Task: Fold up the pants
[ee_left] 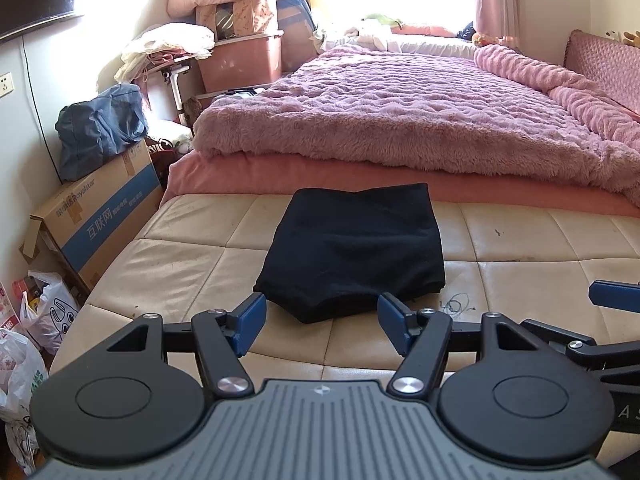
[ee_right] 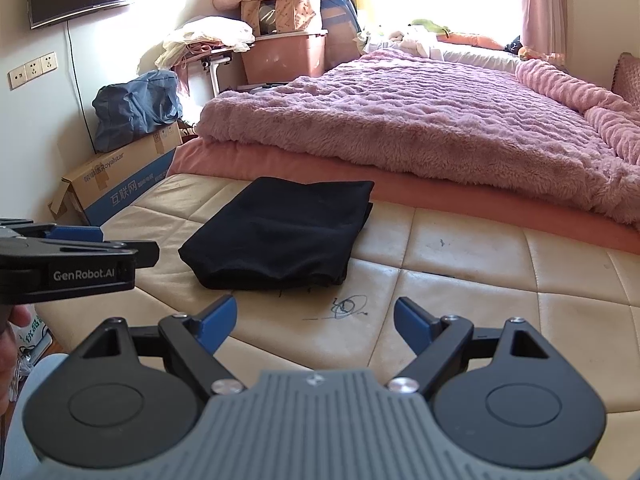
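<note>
The black pants lie folded into a compact rectangle on the cream quilted bench at the foot of the bed. They also show in the right wrist view. My left gripper is open and empty, just short of the pants' near edge. My right gripper is open and empty, to the right of the pants and nearer than they are, above a pen scribble. The left gripper shows from the side at the left edge of the right wrist view.
A bed with a fluffy pink blanket lies beyond the bench. A cardboard box with a blue bag stands at the left. Plastic bags sit on the floor at the near left. Storage bins and pillows are stacked far left.
</note>
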